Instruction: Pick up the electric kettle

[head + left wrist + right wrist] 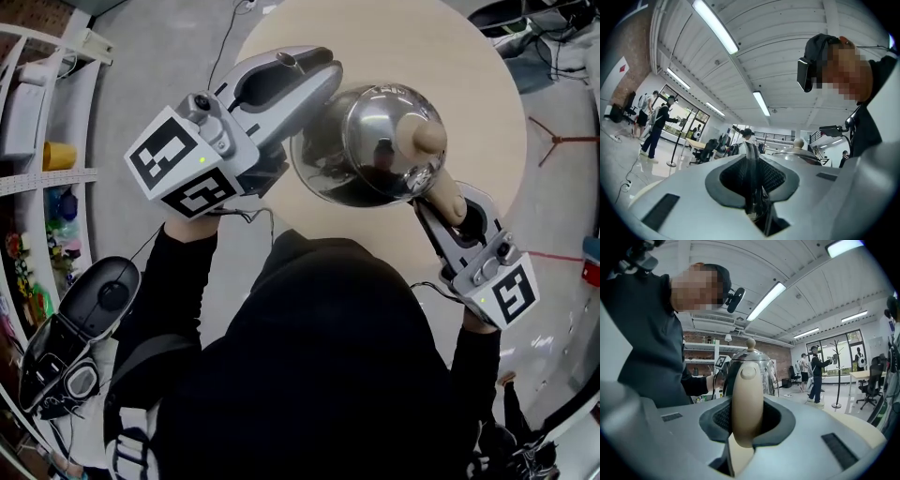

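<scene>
A shiny steel electric kettle (370,145) with a beige lid knob (429,138) hangs above the round table. Its beige handle (452,200) sticks out to the lower right, and my right gripper (442,204) is shut on it. In the right gripper view the handle (746,394) stands upright between the jaws, with the kettle body (769,373) behind it. My left gripper (319,70) lies against the kettle's upper left side. A thin dark spout (750,157) is pinched between its pads, and the kettle lid (799,152) shows beyond.
The round beige table (469,56) lies below and ahead of the kettle. White shelves with small items (37,169) stand at the left. A black and grey device (94,300) sits low at the left. Cables run over the grey floor. Several people stand far off (816,373).
</scene>
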The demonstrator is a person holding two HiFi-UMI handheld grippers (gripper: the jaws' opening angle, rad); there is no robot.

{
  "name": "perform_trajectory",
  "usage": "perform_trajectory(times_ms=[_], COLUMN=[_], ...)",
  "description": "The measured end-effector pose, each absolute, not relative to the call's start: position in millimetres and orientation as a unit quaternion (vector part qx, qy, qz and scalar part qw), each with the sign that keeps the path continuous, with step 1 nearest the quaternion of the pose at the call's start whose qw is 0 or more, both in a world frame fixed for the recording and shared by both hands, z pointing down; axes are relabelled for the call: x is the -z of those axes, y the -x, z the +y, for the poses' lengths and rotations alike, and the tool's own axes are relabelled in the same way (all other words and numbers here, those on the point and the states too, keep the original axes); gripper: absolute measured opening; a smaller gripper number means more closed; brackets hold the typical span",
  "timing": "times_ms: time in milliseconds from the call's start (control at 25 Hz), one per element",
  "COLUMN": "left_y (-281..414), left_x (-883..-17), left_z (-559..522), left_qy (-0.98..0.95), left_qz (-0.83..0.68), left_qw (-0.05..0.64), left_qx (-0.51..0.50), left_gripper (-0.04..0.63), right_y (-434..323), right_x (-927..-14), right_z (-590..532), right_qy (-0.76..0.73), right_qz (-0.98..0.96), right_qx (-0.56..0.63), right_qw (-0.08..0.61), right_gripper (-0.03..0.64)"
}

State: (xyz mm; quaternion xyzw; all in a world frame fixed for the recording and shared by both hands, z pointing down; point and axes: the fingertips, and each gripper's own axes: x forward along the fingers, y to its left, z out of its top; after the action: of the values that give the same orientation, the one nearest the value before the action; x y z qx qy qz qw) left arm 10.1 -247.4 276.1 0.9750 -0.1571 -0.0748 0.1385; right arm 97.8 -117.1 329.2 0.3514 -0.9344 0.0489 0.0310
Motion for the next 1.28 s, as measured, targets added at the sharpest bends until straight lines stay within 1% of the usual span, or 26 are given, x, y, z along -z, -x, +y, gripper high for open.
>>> perform_trajectory(times_ms=[240,520,640,1040,1200,1280], left_y=[-11.4,-11.0,-10.7,-15.2,-17.4,-18.3], left_x=[-273.4,-278.3,-280.4,-291.7,-293.7,-294.0], left_z=[-249.5,-250.8,-251.9,-256.0,-255.5,-255.4], left_qy=[-0.974,-0.972,-0.970,-0.970,-0.972,-0.972], left_qz=[-0.173,-0.182,-0.188,-0.193,-0.185,-0.181], left_qw=[0.118,0.125,0.129,0.138,0.142,0.147], left_qx=[0.083,0.083,0.078,0.054,0.040,0.035], left_gripper=[0.072,0.071,0.069,0.066,0.064,0.064], right_y=[-99.8,-100.2,-100.3,-100.7,-89.9,-78.8], right_x=[-330.8,-328.4,-328.9,-335.2,-322.7,-314.7], right_z=[-117.9,-117.3,-116.8,-117.4,-130.1,-138.3], right_qy=[-0.355,-0.357,-0.355,-0.355,-0.335,-0.322], right_qz=[-0.934,-0.931,-0.932,-0.928,-0.933,-0.937], right_qx=[-0.031,-0.003,-0.013,-0.106,-0.132,-0.136], right_qw=[0.036,0.070,0.075,0.045,0.008,0.001], right_gripper=[0.084,0.084,0.084,0.084,0.084,0.084])
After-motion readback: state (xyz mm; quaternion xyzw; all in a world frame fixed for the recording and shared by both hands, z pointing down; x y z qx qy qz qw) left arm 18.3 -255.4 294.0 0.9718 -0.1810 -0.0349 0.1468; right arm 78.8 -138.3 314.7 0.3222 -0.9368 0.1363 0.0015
